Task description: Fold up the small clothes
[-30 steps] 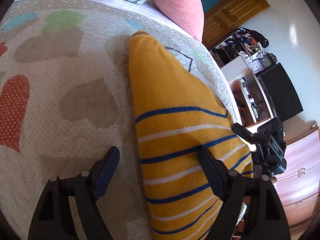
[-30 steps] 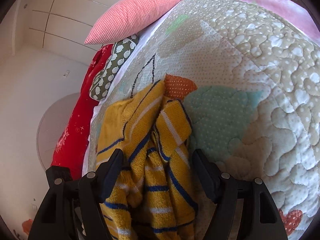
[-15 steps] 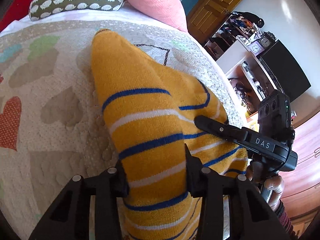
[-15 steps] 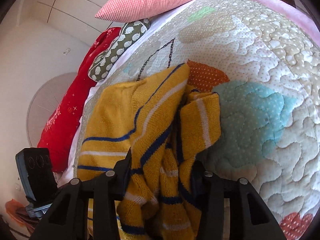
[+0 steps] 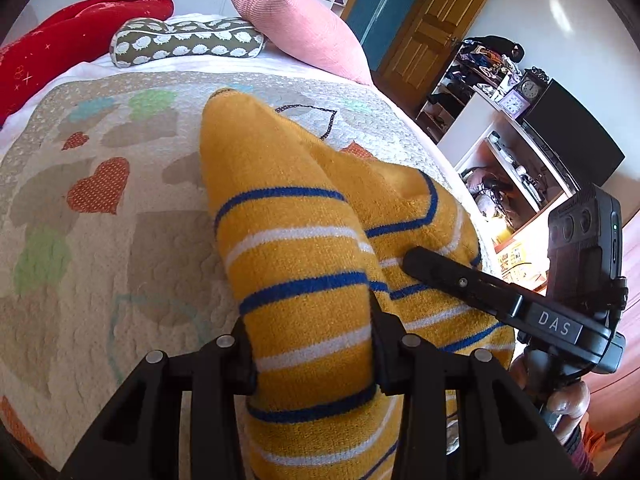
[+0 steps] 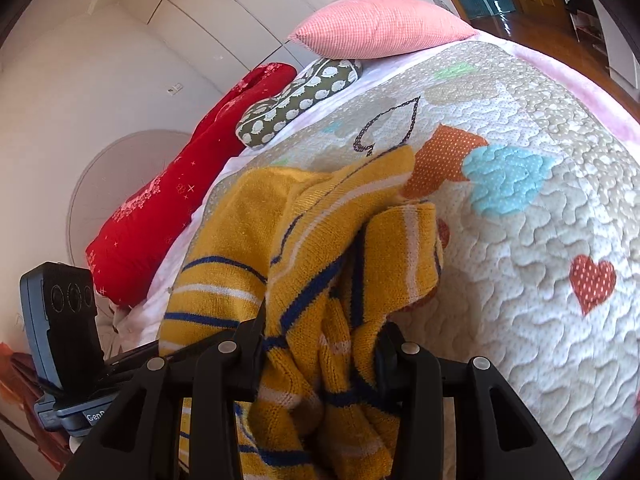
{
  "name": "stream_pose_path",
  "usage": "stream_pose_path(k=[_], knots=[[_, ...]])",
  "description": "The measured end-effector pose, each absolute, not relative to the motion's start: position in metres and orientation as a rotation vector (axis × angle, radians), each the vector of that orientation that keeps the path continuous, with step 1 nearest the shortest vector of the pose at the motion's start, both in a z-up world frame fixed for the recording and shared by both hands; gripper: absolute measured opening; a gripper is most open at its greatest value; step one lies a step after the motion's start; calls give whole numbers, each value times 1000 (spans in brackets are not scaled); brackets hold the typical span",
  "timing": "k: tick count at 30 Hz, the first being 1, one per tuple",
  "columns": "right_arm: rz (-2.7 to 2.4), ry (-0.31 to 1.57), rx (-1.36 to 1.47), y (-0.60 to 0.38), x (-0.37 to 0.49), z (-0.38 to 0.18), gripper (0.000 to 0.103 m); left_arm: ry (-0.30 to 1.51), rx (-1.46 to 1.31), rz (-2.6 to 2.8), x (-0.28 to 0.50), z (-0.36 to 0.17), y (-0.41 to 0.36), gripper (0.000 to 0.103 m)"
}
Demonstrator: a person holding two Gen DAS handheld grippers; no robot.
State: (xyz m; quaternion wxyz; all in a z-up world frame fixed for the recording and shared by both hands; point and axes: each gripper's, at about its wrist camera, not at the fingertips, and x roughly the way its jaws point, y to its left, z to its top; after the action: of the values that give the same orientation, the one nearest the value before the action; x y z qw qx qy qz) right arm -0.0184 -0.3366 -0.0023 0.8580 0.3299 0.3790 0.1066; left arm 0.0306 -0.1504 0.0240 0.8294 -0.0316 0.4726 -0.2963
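Pinching the yellow striped sweater is the left hand-held gripper, and the right hand-held gripper is pinching it too. It is lying bunched on the quilt, below the pink pillow.

This is a bedroom in a home. A bed carries a quilted bedspread with hearts, a pink pillow, a hedgehog-print cushion and a red cushion. Beside it stand a wooden door, open shelves and a clock.
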Motion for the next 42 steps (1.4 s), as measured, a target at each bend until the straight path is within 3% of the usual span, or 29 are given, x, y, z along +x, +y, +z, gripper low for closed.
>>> stream_pose_path(k=[16, 35, 42], knots=[[362, 864, 609, -228, 40, 5, 43, 955, -170, -463, 46, 19, -23, 40], [265, 872, 604, -245, 154, -19, 43, 983, -37, -427, 161, -4, -65, 41], [197, 913, 589, -263, 165, -48, 47, 1005, -55, -403, 164, -16, -62, 53]])
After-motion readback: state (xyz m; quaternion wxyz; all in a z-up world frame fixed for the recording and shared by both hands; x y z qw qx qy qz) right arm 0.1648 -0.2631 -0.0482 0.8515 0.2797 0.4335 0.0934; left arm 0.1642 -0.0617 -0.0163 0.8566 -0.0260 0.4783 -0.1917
